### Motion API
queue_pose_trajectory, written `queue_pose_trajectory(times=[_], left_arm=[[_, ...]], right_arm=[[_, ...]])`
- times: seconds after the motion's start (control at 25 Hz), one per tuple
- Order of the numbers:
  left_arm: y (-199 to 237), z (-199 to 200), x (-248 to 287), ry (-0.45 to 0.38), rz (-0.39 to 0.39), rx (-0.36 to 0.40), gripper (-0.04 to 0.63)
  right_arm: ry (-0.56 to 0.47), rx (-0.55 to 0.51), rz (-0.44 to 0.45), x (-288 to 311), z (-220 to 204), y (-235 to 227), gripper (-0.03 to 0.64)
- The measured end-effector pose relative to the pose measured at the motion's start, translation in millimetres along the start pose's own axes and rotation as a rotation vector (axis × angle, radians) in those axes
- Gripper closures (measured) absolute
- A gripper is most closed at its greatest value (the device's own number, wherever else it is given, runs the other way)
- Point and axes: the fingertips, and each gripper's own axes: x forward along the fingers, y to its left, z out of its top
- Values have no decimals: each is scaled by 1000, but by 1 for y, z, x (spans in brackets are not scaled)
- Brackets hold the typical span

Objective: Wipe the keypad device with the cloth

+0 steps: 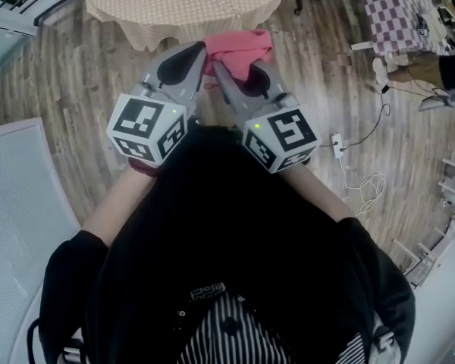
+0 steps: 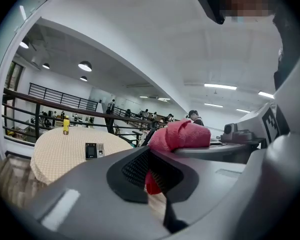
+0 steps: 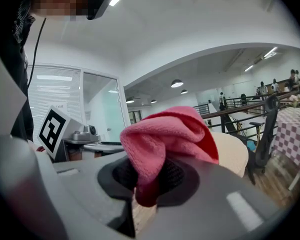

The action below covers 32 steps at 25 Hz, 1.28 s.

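I hold both grippers close in front of my chest, tips together. The pink cloth (image 1: 241,45) bunches at those tips, above the wooden floor. My right gripper (image 3: 146,184) is shut on the cloth (image 3: 167,136), which folds over the top of its jaws. My left gripper (image 2: 153,178) is shut too, with a red fold of the cloth (image 2: 151,183) between its pads; the rest (image 2: 182,134) lies on the right gripper's jaw. The keypad device (image 2: 94,150), small and dark, lies on the round table (image 2: 55,154) ahead, well away from both grippers.
The round table (image 1: 189,6) has a beige cover and stands just beyond the grippers. A yellow bottle (image 2: 66,125) stands at its far side. A checked table (image 1: 398,10) is at the right. A white power strip with cables (image 1: 338,144) lies on the floor.
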Motion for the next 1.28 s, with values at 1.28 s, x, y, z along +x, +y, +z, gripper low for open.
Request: queue_pose_trajectory(times=[1.28], left_arm=[[181, 23, 22, -33, 76, -35, 606]], right_arm=[[100, -21, 128, 192, 10, 4, 545]])
